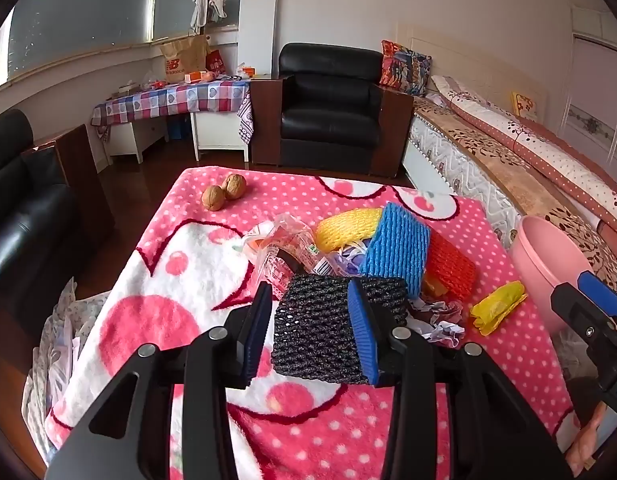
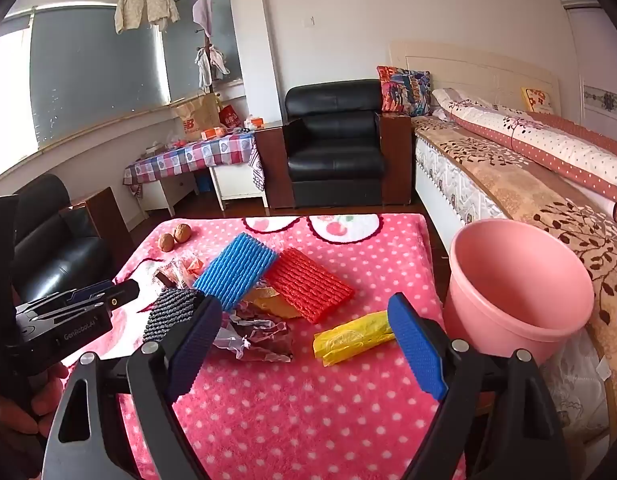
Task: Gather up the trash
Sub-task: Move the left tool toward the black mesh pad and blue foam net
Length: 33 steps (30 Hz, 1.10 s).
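Trash lies in a heap on the pink dotted blanket [image 1: 156,280]: a black foam net [image 1: 324,332], a blue net [image 1: 396,248], a red net [image 1: 448,264], a yellow net [image 1: 348,226], clear wrappers [image 1: 284,244], crumpled foil [image 2: 260,336] and a yellow wrapper [image 2: 352,340]. My left gripper [image 1: 310,286] is open around the black net; a gap shows at its left pad. My right gripper [image 2: 304,300] stands wide open above the blanket, with the yellow wrapper by its right finger. The pink bin [image 2: 480,324] stands at the blanket's right edge.
Two walnuts [image 1: 224,192] sit at the blanket's far left corner. A bed [image 2: 528,184] runs along the right behind the bin. A black armchair [image 1: 328,112] stands beyond the far edge, and another black sofa [image 1: 24,216] is at the left. A hand [image 2: 20,412] holds the left gripper.
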Tool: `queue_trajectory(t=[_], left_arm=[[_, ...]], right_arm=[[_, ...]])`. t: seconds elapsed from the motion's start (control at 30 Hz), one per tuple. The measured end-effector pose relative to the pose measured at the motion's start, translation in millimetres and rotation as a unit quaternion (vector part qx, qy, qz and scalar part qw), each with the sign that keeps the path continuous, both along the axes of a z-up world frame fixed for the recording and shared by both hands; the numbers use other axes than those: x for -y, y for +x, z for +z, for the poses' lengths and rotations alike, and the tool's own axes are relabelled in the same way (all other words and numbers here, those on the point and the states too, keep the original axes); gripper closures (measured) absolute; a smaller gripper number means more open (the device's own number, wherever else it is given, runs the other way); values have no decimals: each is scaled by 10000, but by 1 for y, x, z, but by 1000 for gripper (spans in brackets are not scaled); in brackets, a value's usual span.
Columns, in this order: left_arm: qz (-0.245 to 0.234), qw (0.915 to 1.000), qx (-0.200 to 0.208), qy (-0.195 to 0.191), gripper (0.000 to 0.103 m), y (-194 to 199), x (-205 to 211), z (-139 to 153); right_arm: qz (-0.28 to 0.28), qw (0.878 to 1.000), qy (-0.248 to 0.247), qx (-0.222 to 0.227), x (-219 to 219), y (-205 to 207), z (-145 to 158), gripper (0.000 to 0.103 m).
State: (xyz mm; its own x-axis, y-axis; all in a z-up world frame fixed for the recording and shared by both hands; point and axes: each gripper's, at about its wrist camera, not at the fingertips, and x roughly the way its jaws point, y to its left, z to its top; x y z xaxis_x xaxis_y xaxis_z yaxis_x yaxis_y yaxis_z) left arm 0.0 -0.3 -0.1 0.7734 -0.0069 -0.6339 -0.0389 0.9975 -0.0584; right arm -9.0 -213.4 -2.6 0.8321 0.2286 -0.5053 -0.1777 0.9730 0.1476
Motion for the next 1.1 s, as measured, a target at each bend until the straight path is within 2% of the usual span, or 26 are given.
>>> queue_trajectory(t=[0.17, 0.4, 0.5, 0.83, 1.1], left_arm=[[-64, 10000, 36, -24, 63, 0, 1, 1], [-61, 10000, 4, -18, 63, -3, 2, -5], [-33, 10000, -9, -54, 63, -2, 0, -5], [14, 9981, -138, -599, 63, -3, -31, -7], [-40, 9977, -145, -666, 63, -7, -37, -9]], right_arm=[[11, 9999, 129, -65, -1, 0, -2, 20], [7, 9999, 92, -117, 11, 1, -6, 23], [-74, 9999, 33, -88, 1, 1, -4, 25], [-203, 9997, 79, -125, 6, 3, -6, 25], [-249, 9994, 116, -200, 8, 6, -10, 25]])
